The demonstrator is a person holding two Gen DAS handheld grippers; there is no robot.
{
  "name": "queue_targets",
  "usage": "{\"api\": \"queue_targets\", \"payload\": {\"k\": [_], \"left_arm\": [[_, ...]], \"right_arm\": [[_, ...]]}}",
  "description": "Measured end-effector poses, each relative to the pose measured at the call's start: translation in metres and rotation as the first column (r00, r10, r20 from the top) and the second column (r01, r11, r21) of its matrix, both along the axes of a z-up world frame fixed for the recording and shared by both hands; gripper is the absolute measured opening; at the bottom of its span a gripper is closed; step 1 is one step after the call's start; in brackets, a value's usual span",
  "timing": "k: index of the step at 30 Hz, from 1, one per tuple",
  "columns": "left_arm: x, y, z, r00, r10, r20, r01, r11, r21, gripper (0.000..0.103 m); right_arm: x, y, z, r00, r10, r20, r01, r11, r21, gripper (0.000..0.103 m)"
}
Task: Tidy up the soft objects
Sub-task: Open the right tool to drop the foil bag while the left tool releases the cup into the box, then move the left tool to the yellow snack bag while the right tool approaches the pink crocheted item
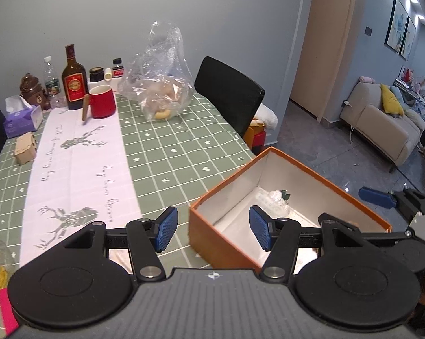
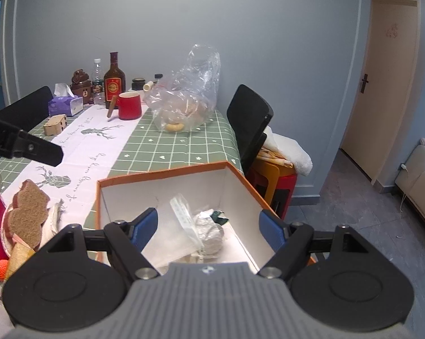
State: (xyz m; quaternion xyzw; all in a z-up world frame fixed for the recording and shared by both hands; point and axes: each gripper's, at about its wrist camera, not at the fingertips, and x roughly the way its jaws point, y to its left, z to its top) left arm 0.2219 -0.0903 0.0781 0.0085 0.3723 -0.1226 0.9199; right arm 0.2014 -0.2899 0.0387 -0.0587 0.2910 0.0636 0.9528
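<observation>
- Orange card outside, white inside: the box [image 2: 167, 182] is the biggest task item. It sits open-topped at the near right edge of the table [image 1: 170, 152], right under my grippers. I judge it light and fairly stiff, yet its walls would flex if squeezed, so I would push or steady it low on a wall and not pinch the rim.
- The pile of soft goods [image 2: 28, 214] lies just left of the box in the right wrist view: brown, fibrous scrub-pad slices stacked on pale cloth, an orange knitted piece at the near end. I expect these to be light, compressible and not slippery. I would grip a pad across its flat faces, near the middle, so it does not fold or drag its neighbour along.
- Already inside the box are a clear crinkled bag [image 2: 188, 226] and a small silvery bundle [image 2: 209, 233] touching it. Thin film like this should be slick and shapeless, so bunching a fold would hold better than nipping an edge.
- The left gripper [image 1: 213, 230] hangs with one pad over the cloth and one over the box, jaws apart, holding nothing.
- The right gripper [image 2: 208, 230] hovers above the box's interior, jaws spread wide and empty.
</observation>
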Motion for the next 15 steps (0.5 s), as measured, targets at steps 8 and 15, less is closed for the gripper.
{"api": "queue_targets", "payload": {"k": [8,15], "left_arm": [[-0.029,0.041,0.000,0.999,0.031,0.010,-0.031,0.999,0.013,0.069],[-0.051,0.065,-0.005,0.999,0.041,0.016,-0.042,0.998,0.040,0.069]], "right_arm": [[-0.012,0.027,0.005,0.999,0.051,0.017,-0.050,0.999,-0.020,0.078],[-0.028,0.036,0.016,0.996,0.077,0.047,-0.077,0.997,-0.007,0.078]]}}
